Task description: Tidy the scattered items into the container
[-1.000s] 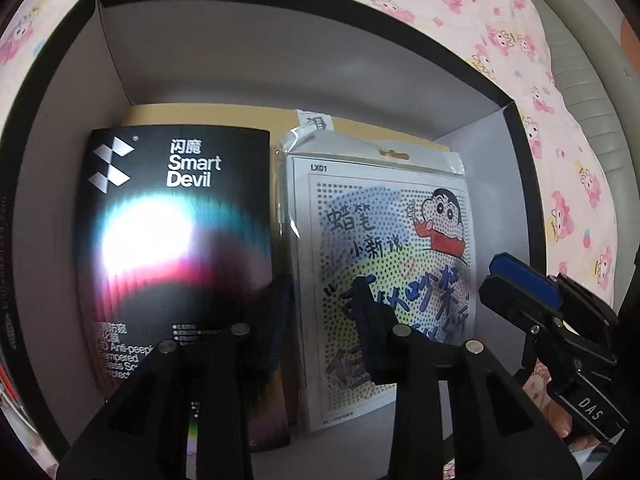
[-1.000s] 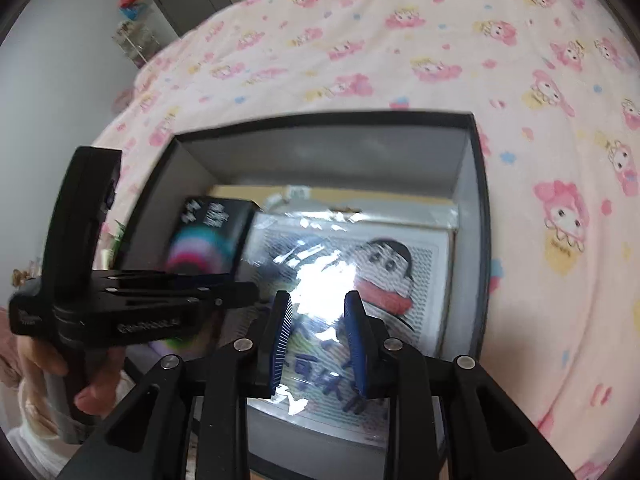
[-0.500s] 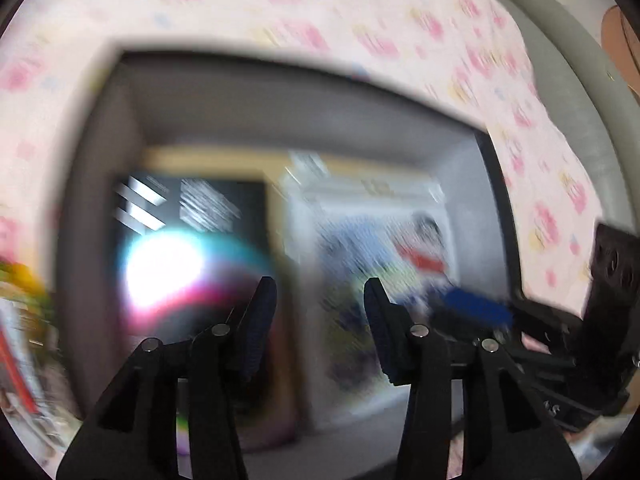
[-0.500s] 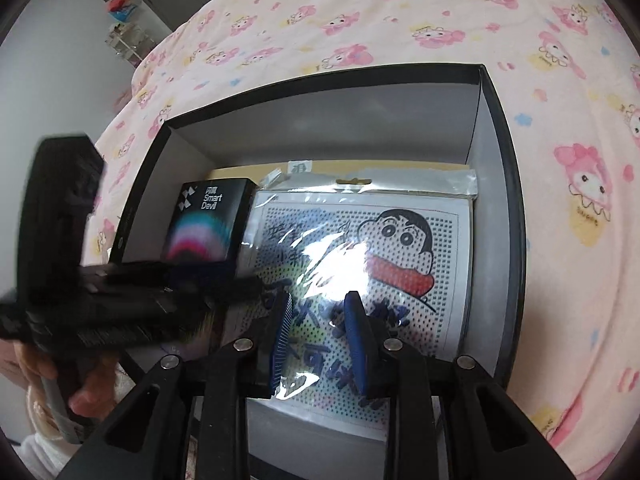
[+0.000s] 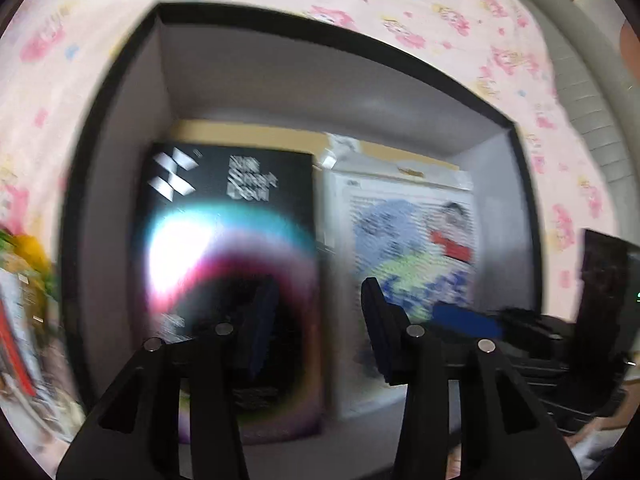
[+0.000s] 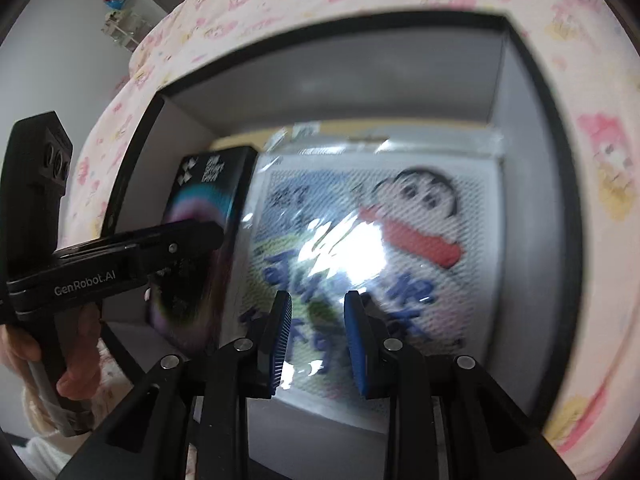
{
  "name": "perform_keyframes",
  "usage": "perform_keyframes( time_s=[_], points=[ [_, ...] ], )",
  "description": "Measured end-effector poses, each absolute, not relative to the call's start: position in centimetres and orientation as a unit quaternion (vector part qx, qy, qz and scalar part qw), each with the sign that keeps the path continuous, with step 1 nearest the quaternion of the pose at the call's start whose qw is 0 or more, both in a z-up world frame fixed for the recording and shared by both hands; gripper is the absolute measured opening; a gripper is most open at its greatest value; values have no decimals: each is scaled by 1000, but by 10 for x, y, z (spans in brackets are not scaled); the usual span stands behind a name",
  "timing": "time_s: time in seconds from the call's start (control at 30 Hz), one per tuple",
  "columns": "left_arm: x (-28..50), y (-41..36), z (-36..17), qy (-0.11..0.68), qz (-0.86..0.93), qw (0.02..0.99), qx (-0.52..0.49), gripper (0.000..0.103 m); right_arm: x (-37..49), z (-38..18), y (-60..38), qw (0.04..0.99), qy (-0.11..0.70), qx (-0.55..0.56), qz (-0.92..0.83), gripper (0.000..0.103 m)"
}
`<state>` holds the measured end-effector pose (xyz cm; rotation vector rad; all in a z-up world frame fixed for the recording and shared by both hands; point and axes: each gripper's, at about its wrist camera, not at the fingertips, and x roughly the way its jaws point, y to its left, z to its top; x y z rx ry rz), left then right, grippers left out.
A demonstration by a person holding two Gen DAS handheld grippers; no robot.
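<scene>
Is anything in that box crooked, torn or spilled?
Nothing stands out. The black Smart Devil package and the cartoon bead kit lie flat, side by side, in the box. The frames are too blurred to judge fine damage.

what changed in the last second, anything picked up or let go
The left gripper has pulled back from the box; its jaws have just been opening and then closing slightly, with nothing between them. The right gripper came closer over the cartoon packet, empty. The packet and the Smart Devil package stayed put.
</scene>
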<state>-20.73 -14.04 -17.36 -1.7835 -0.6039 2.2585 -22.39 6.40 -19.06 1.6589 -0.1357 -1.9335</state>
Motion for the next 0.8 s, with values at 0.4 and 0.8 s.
perform_keyframes(
  time_s=[0.4, 0.8],
  points=[
    [-136, -100, -98, -120, 867, 135, -464, 42, -184, -129, 81, 216, -16, 516, -829, 24],
    [-79, -57, -31, -94, 905, 142, -390, 41, -107, -45, 102, 177, 2, 421, -890, 28]
  ],
)
